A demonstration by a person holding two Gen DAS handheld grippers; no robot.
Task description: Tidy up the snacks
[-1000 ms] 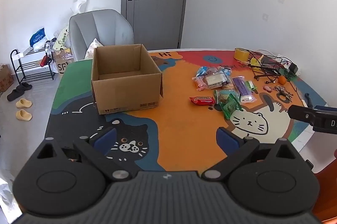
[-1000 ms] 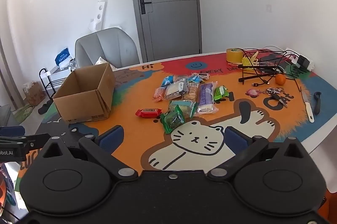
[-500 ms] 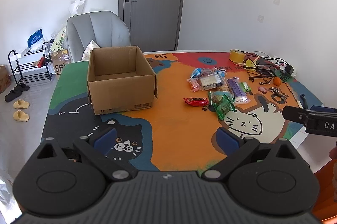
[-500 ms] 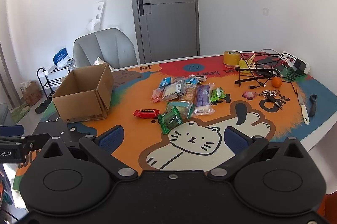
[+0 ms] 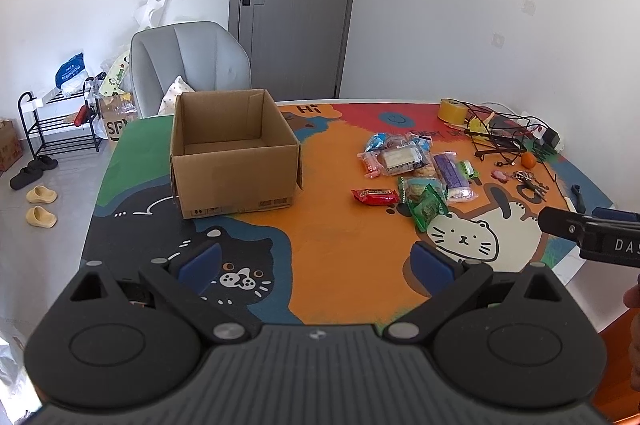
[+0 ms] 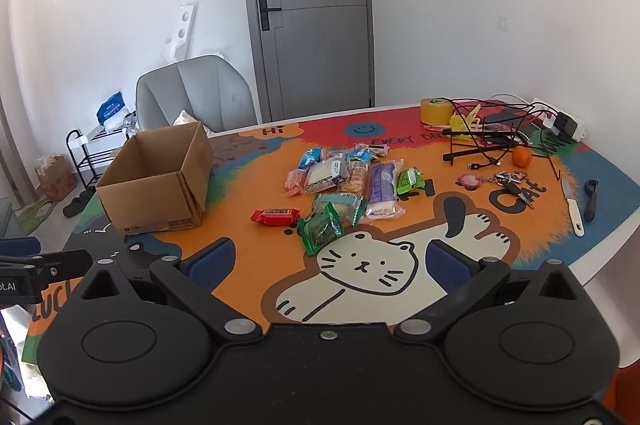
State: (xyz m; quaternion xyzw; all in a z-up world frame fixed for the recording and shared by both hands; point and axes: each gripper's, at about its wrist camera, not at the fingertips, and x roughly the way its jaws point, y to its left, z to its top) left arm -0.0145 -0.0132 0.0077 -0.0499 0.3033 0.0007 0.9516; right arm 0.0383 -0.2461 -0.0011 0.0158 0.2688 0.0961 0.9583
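Observation:
An open cardboard box stands empty on the left part of the colourful table mat. A heap of snack packets lies to its right, with a red bar and a green packet nearest me. My left gripper hovers open over the table's near edge, well short of box and snacks. My right gripper is open too, above the cat drawing in front of the snacks. Nothing is held.
At the far right lie a tape roll, a black wire stand with cables, an orange, keys, a knife. A grey chair and a shoe rack stand behind the table.
Both grippers have drawn back and risen slightly, so box and snacks look a little smaller. Nothing on the table has moved.

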